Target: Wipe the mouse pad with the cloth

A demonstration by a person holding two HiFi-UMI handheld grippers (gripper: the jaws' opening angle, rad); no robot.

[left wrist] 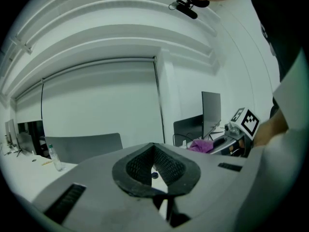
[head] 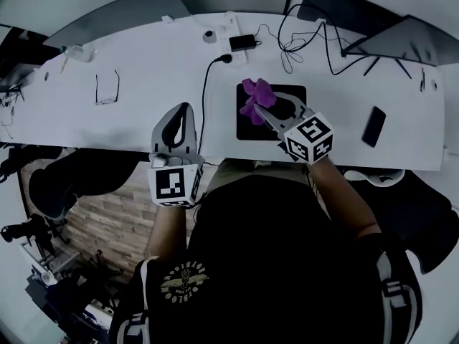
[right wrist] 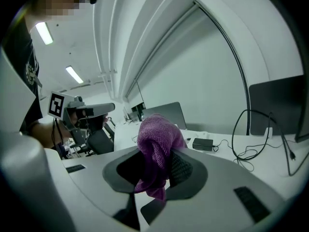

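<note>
A black mouse pad (head: 247, 130) lies on the white desk (head: 143, 70), just right of centre near the front edge. My right gripper (head: 264, 110) hovers over the pad, shut on a purple cloth (head: 254, 97) that bunches up above the jaws and hangs below them. In the right gripper view the cloth (right wrist: 155, 145) fills the gap between the pads of that gripper (right wrist: 157, 167). My left gripper (head: 185, 115) is held over the desk's front edge left of the pad, jaws together with nothing in them (left wrist: 154, 153). From it I see the cloth (left wrist: 200, 145) off to the right.
Black cables (head: 301, 43) and a power adapter (head: 244, 42) lie behind the pad. A dark phone (head: 374, 126) rests to the right, eyeglasses (head: 106, 92) to the left, a water bottle (head: 79, 51) at far left. Grey chair backs (head: 118, 14) line the far edge.
</note>
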